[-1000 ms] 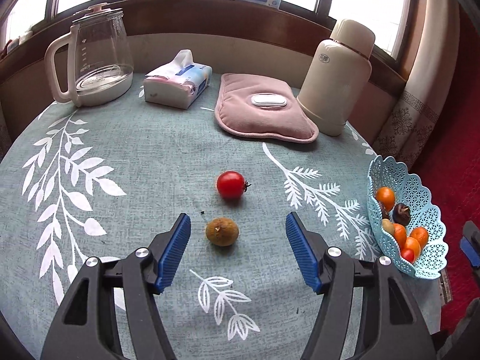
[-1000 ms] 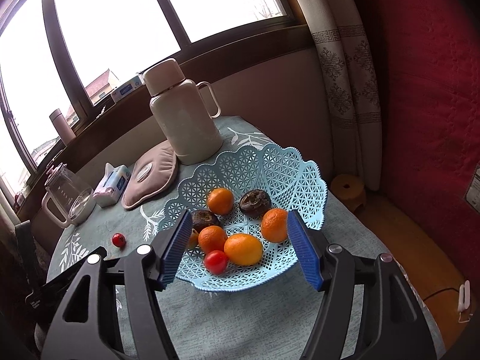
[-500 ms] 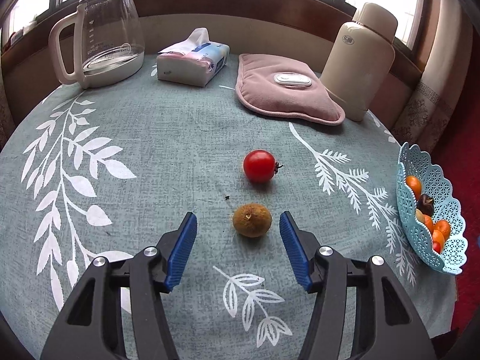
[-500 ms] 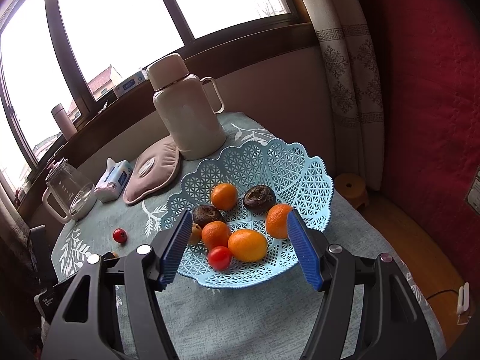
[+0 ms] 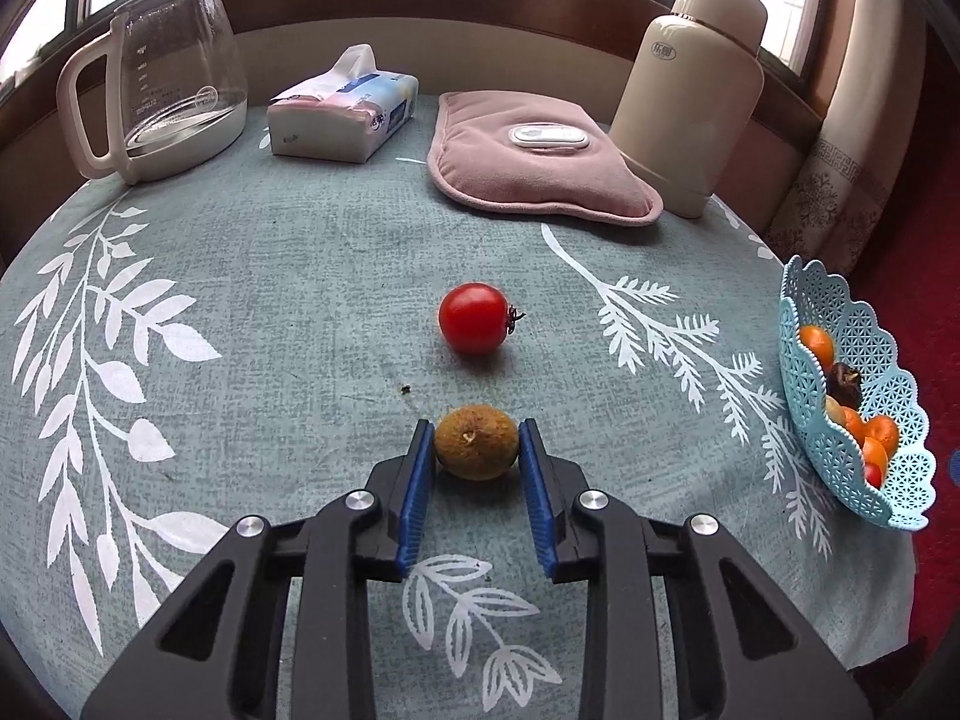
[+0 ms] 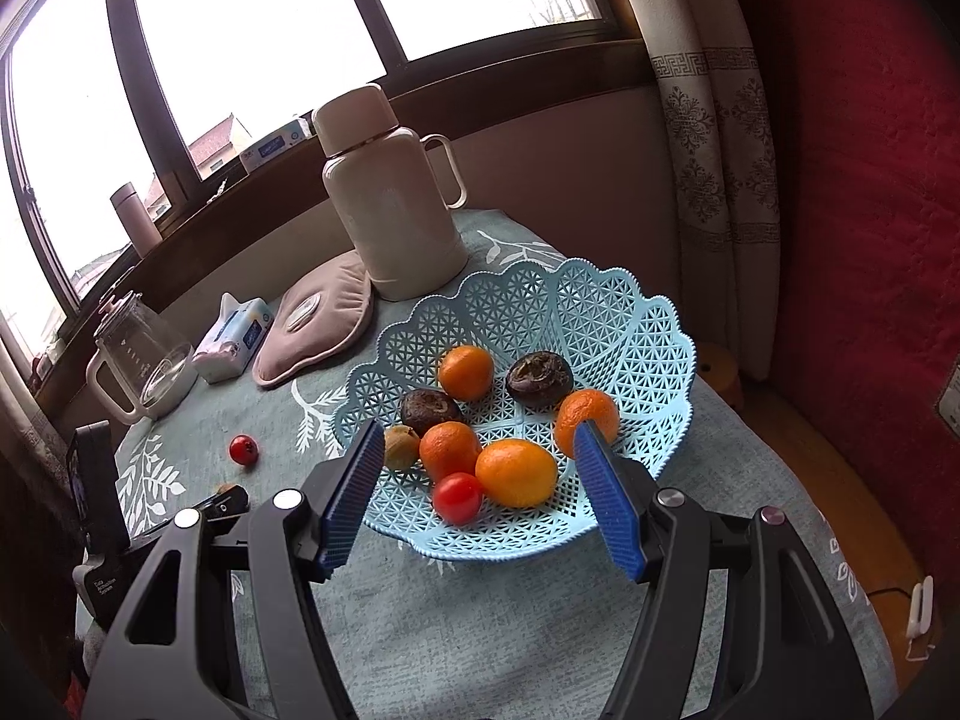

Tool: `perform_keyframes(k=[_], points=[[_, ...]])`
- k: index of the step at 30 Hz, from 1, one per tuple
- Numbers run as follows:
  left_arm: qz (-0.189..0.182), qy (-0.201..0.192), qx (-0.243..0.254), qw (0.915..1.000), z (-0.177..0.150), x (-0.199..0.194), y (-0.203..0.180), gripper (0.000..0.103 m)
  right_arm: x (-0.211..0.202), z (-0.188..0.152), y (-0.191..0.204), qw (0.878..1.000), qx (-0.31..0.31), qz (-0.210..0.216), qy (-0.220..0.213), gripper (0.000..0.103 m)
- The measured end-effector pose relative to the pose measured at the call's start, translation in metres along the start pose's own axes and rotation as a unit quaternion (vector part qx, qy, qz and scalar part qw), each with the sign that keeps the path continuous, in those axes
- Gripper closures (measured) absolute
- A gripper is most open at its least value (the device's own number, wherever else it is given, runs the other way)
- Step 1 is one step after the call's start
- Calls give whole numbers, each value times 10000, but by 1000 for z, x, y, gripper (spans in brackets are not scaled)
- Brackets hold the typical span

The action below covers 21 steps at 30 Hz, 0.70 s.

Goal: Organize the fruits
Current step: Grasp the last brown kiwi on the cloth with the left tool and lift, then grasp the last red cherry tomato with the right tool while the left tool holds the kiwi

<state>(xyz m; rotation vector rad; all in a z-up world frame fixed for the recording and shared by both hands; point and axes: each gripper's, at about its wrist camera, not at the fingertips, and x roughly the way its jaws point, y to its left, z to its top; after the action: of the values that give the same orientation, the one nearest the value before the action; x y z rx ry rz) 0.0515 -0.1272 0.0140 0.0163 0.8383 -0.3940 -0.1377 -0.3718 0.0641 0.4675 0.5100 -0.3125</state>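
A small brown fruit (image 5: 476, 443) lies on the grey-green tablecloth, and my left gripper (image 5: 477, 429) is shut on it, a blue pad pressing on each side. Just beyond it rests a red tomato (image 5: 473, 318). The light blue lattice basket (image 5: 900, 480) stands at the table's right edge. In the right wrist view the basket (image 6: 600, 300) holds several oranges, two dark fruits, a small brown fruit and a tomato. My right gripper (image 6: 480, 433) hangs open in front of it with nothing held. The left gripper (image 6: 225, 501) shows at the far left there.
Along the back of the round table stand a glass kettle (image 5: 174, 66), a tissue pack (image 5: 342, 108), a pink warming pad (image 5: 534, 162) and a cream thermos (image 5: 696, 96). A wooden sill and windows run behind them. A red curtain hangs to the right.
My left gripper came down around the brown fruit and its jaws closed from wide apart onto it. The right gripper has stayed where it was, open.
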Motion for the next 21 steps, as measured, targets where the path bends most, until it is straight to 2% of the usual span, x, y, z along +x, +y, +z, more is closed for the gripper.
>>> perform_keyframes(k=[6,12,21], points=[[255,-421,56,9988,1,-22,3,74,3,-6,11,9999,-104,40,84,36],[344,-601,-138,9975,-1,-42,26,74,6,-8,30,9996,-208,170,119,36],[777,-955,-413,9915,-9,-63,59,74,35,-13,94,9940,-881,492,424,36]])
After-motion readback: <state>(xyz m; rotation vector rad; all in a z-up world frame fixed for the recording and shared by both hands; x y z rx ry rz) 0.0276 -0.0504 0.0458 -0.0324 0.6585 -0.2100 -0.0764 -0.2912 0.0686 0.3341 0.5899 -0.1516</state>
